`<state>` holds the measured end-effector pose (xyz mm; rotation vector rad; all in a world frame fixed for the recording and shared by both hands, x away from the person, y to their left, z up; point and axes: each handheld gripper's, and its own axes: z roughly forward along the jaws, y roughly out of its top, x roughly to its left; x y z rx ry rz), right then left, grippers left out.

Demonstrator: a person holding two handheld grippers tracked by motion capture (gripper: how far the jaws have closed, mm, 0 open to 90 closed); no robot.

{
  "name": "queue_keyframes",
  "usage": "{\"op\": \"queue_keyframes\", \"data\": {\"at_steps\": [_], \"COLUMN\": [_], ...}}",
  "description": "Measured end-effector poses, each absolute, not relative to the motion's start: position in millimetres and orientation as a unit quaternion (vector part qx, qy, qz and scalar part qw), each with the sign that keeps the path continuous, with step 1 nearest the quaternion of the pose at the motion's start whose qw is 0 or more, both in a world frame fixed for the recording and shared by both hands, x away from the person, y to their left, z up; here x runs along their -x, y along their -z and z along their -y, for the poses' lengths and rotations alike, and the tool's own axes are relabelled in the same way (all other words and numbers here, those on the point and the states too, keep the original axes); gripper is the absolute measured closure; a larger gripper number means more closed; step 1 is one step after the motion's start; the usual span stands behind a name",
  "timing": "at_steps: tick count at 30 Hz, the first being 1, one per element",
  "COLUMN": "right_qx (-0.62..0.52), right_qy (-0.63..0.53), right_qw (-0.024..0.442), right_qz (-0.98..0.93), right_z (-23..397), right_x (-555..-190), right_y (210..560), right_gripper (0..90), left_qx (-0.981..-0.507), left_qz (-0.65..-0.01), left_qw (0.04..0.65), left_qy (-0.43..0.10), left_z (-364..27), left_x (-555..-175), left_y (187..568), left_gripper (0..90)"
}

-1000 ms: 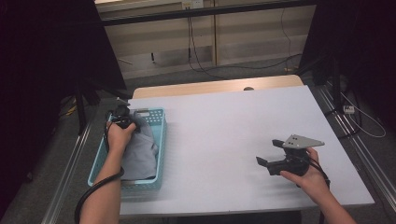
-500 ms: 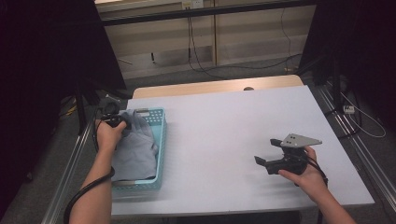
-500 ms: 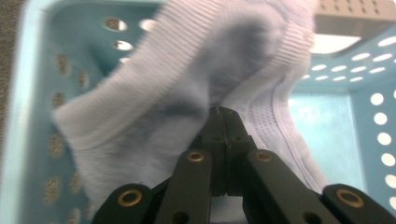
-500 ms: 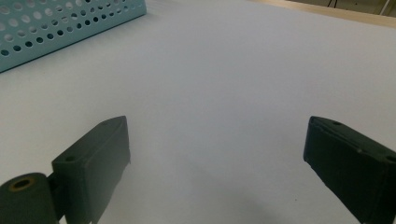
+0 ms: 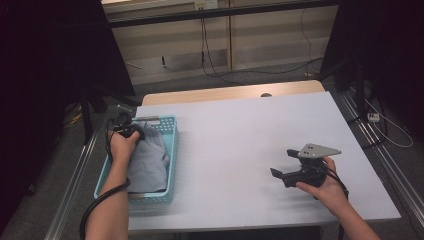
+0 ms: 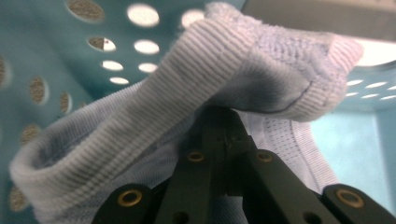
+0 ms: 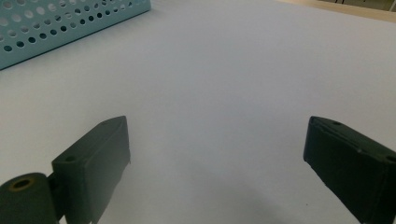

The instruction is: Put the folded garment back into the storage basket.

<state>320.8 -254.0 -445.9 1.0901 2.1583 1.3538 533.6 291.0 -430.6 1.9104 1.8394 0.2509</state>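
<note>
A pale grey-blue ribbed garment (image 5: 148,161) lies bunched in a light blue perforated basket (image 5: 173,155) at the table's left. My left gripper (image 5: 130,131) is down at the basket's far end, shut on a fold of the garment (image 6: 224,60). In the left gripper view the jaws (image 6: 223,128) meet under the ribbed hem, with the basket wall (image 6: 56,42) behind. My right gripper (image 5: 281,161) hovers low over the table's right side, pointing left. It stands open with nothing between its fingers (image 7: 217,130).
The white table (image 5: 240,130) stretches between the basket and the right hand. The basket's corner (image 7: 56,23) lies far ahead of the right gripper. A wooden strip (image 5: 225,92) edges the table's far side, with floor cables beyond.
The left hand shifted a little left at the basket's far end, then came back right, with the garment still pinched. The right hand and gripper have stayed put.
</note>
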Motion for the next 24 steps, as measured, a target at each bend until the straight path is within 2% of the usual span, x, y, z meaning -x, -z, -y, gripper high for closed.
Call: {"op": "queue_keyframes", "data": {"at_steps": [7,14,24], "right_qx": [-0.385,-0.385,-0.392], "right_qy": [-0.481,-0.482,-0.481], "right_qw": [0.186,0.188,0.190], "right_qz": [-0.765,-0.764,-0.760], "right_z": [253,253,257], "right_x": [-322,-322,-323], "right_y": [445,444,444], "right_gripper": [7.2,7.2,7.2], "left_qx": [-0.701,-0.705,-0.717], "left_qz": [-0.667,-0.659,-0.642], "left_qw": [0.235,0.246,0.259], "left_qy": [-0.090,-0.090,-0.080], "left_z": [-290,-292,-284], "left_x": [-530,-526,-518], "left_y": [429,409,388], "left_gripper": [90.0,87.6,76.1]}}
